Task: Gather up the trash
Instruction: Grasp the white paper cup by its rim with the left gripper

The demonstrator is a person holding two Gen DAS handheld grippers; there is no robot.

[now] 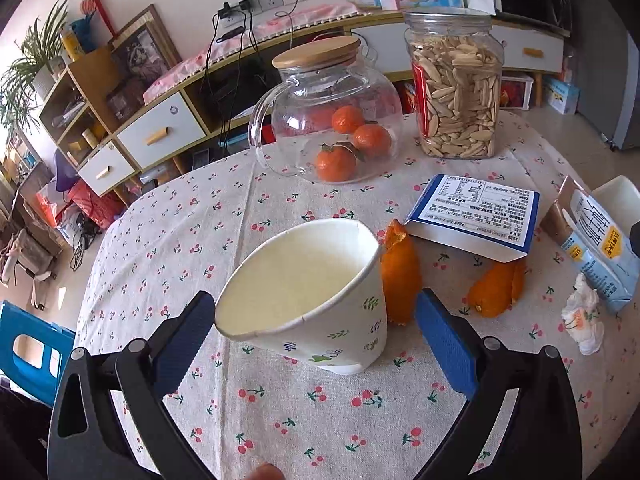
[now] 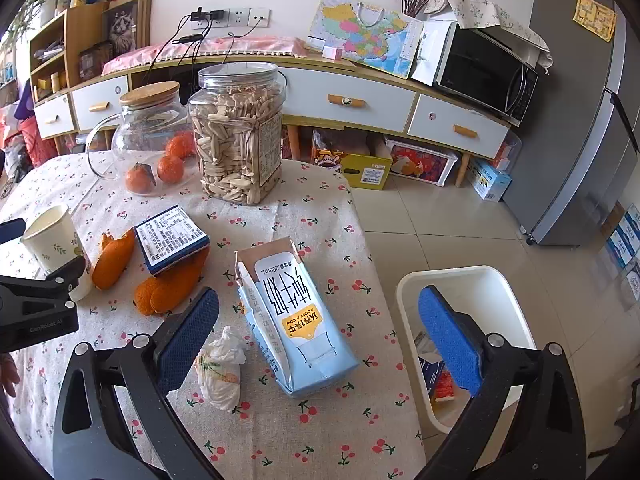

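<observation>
Left gripper (image 1: 316,316), jaws spread and grasping nothing, straddled the dented cup (image 1: 308,296) on the table (image 1: 280,420), and squeezing that thin wall might crumple or tip it, while the right gripper (image 2: 318,328) hung released over the carton (image 2: 296,316) near the bin (image 2: 504,292).

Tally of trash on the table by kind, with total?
Paper cup: 1
Orange peel pieces: 2
Blue-edged flat packet: 1
Milk carton: 1
Crumpled tissue: 1
Total: 6
</observation>
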